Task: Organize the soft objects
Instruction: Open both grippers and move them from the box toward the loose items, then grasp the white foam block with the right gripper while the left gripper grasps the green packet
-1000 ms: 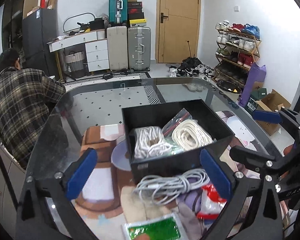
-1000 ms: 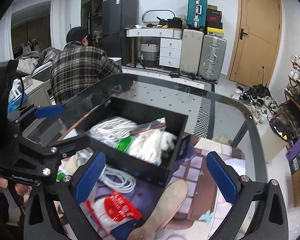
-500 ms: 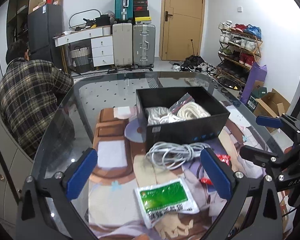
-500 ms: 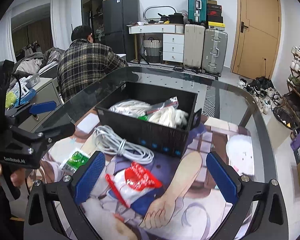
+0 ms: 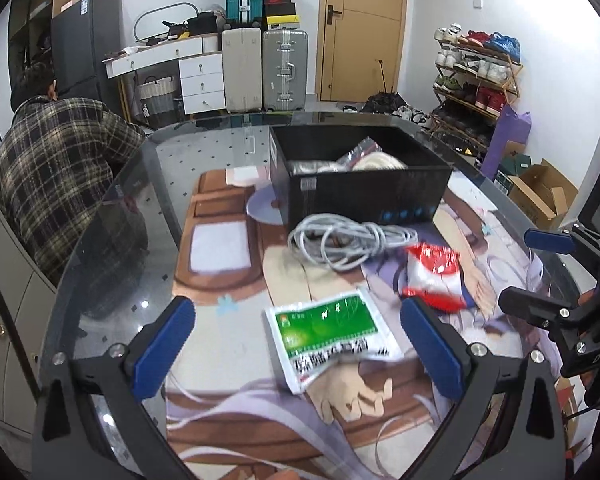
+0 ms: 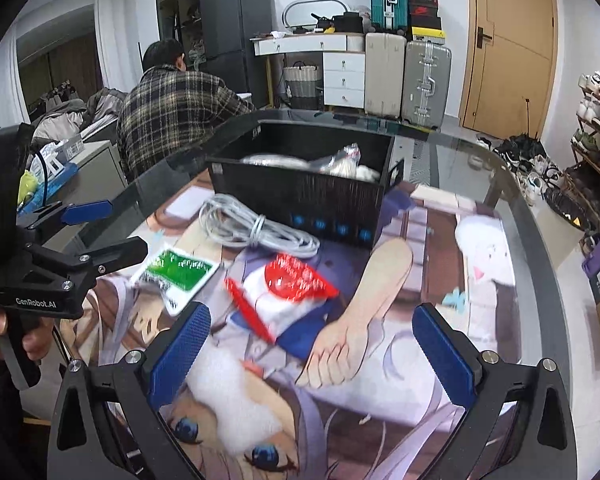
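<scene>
Left wrist view: your left tongs (image 5: 300,350) hang above the glass desk (image 5: 112,248) with their blue pads wide apart and nothing between them. Just ahead of them, a green and white packet (image 5: 330,334) lies flat on the printed mat (image 5: 220,276). Beyond it and to the right lies a red and white bag (image 5: 432,274), and near that a coil of grey cable (image 5: 346,238) rests on the mat just in front of a black box (image 5: 364,184). Pale rope bundles and a clear bag show over the box's rim.

Right wrist view: your right tongs (image 6: 316,354) are also spread wide and empty, held over the mat with the red and white bag (image 6: 290,290) just ahead of them. The green packet (image 6: 178,274) lies to its left, the cable coil (image 6: 252,226) sits between the bag and the box (image 6: 300,196), and your left tongs (image 6: 100,228) appear at the left edge.
</scene>
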### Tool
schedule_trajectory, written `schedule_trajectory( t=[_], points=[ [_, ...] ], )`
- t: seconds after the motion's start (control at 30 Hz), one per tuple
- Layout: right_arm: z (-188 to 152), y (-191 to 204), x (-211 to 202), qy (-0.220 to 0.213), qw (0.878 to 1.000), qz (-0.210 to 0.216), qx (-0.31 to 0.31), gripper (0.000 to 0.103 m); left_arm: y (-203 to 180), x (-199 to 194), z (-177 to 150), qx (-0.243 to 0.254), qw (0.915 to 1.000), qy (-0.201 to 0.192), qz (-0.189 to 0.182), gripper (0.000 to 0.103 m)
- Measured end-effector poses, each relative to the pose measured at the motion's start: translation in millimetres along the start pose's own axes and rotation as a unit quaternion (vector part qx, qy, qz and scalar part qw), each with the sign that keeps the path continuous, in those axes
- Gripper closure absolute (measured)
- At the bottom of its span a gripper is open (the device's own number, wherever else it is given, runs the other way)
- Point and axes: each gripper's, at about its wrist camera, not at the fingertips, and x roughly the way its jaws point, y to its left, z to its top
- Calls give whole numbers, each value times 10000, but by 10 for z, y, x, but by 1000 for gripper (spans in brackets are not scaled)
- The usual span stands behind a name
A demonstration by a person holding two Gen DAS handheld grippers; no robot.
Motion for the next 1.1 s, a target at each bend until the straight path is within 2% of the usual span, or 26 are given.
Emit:
schedule_trajectory(
  t=[0.33,0.6,0.9,1.1],
  points=[
    [-284,158,188,399,9988,285,19,0,-14,135,-147,7,9998,212,34,0],
    [-384,268,271,562,9970,527,-94,1,-10,238,-170,14,9994,335,-97,0],
    [-462,205,319,763,9961,167,-408,0,-70,339,-172,127,9984,504,-225,0],
    [-502,-73,257,691,9973,-190,-130,0,-52,352,-168,107,9981,543,-257,0]
  ],
)
